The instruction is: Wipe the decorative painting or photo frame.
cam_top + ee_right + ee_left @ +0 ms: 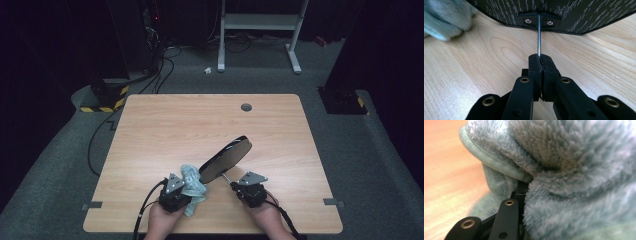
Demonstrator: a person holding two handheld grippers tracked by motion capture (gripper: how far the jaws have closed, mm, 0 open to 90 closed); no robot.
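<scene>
While both hands sit low at the worktop's (150, 130) near edge, the right tongs (540, 61) clamp tight on the mirror's (226, 159) thin metal stem (539, 37), mirror tilted up just ahead. The left tongs (520, 192) pinch the fluffy blue cloth (574, 170) beside it.

On the tabletop (150, 130), the cloth (192, 182) lies left of the mirror (226, 159), touching its near end. Left tongs (186, 189) sit at the cloth, right tongs (233, 186) at the mirror's rod (539, 37).
</scene>
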